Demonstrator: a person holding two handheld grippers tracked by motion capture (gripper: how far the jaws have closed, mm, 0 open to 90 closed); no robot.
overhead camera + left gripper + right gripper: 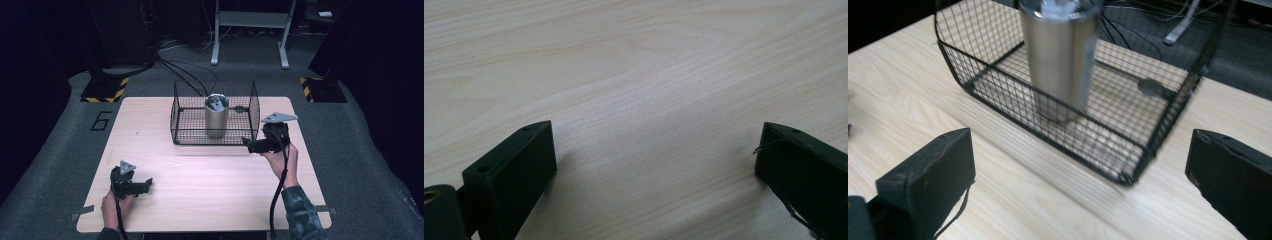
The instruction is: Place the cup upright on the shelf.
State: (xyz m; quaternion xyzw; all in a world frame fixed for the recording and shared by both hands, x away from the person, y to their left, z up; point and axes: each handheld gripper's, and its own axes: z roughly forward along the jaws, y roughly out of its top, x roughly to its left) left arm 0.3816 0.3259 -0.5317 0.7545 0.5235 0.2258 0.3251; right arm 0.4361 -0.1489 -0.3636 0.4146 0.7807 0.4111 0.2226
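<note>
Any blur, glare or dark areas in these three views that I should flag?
High view: dim surroundings, the lit table readable. Right gripper view: motion blur smears the steel tumbler and wire basket. Left gripper view: sharp wood grain, soft shadows beneath the left tongs.

Black wire basket, silver tumbler, pale wood table

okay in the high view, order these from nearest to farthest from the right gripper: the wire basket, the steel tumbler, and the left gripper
1. Wire basket: its right front corner sits just beside the right gripper.
2. Steel tumbler: upright inside the basket, toward its middle.
3. Left gripper: far across the table, near the front left.
</note>
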